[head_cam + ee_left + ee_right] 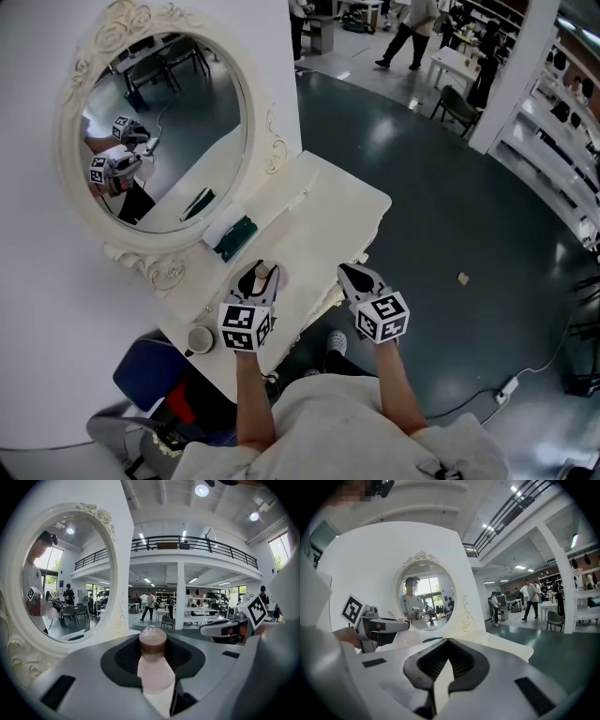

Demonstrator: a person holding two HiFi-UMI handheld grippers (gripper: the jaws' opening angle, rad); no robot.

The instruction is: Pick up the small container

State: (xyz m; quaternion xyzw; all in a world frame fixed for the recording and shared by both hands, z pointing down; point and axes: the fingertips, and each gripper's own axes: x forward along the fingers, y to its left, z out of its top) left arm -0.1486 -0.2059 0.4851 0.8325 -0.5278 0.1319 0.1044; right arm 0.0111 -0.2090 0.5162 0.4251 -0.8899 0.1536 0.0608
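Note:
My left gripper is shut on the small container, a pale pink bottle with a brown wrapped cap, above the white dressing table. In the left gripper view the container stands upright between the jaws of the left gripper, its cap poking past them. My right gripper hovers off the table's front edge to the right, jaws together, nothing in them. The right gripper view shows the right gripper shut, with the left gripper and the pink container off to its left.
An oval mirror in an ornate white frame leans on the wall behind the table. A dark green flat object lies at its foot. A round cup sits on the table's near left end. A blue chair stands below.

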